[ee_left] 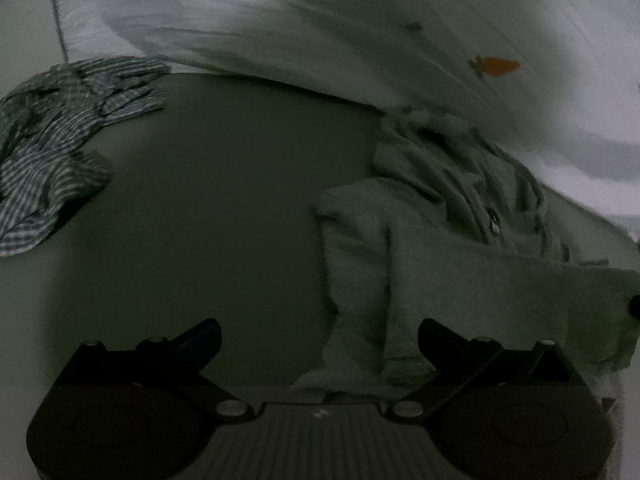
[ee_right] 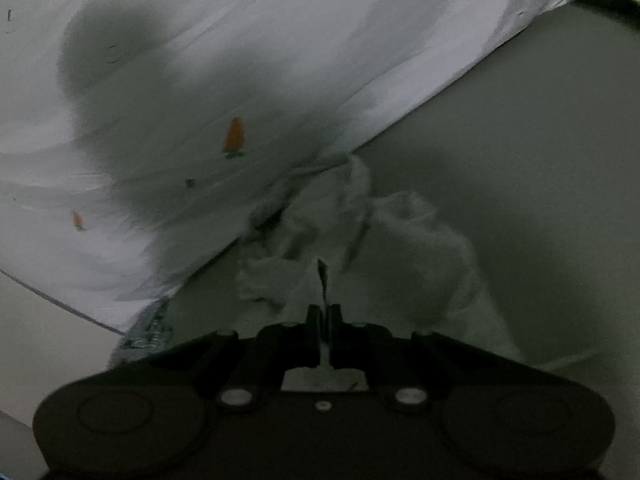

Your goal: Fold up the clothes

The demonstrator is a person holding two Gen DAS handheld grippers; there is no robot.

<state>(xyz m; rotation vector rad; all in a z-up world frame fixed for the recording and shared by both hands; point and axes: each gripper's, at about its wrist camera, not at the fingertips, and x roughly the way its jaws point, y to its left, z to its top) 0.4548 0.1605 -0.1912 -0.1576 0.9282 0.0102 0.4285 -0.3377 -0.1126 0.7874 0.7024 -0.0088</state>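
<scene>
Pale grey-green fleece garment with a zip [ee_left: 448, 248] lies on the dull grey work surface [ee_left: 224, 208], right of centre in the left wrist view. Its long axis runs from the near edge, by the gripper, away towards a white sheet printed with small orange carrots [ee_left: 360, 32]. The rumpled collar end and zip pull point at that sheet. A folded flap lies along the garment's left side. The left gripper [ee_left: 320, 338] is released, its jaws spread wide; the right-hand finger sits over the garment's near hem, the left-hand finger over bare surface. Nothing is held. A crumpled blue-and-white striped cloth [ee_left: 52, 152] lies well apart at the far left, beside the sheet.

In the right wrist view, the same garment [ee_right: 400, 248] rises in a bunched heap ahead of the right gripper [ee_right: 325, 316]. That gripper is clenched, jaws nearly touching, with a thin ridge of the pale fabric pinched between them. The carrot-print sheet [ee_right: 240, 60] fills the upper left. Lighting is poor and the image blurred, so which part of the garment is pinched cannot be determined.

Assessment: a fold appears to be in progress. To do it well, the free left gripper should take the near hem, so both corners travel together, and the lifted edge should land square with the long axis.
</scene>
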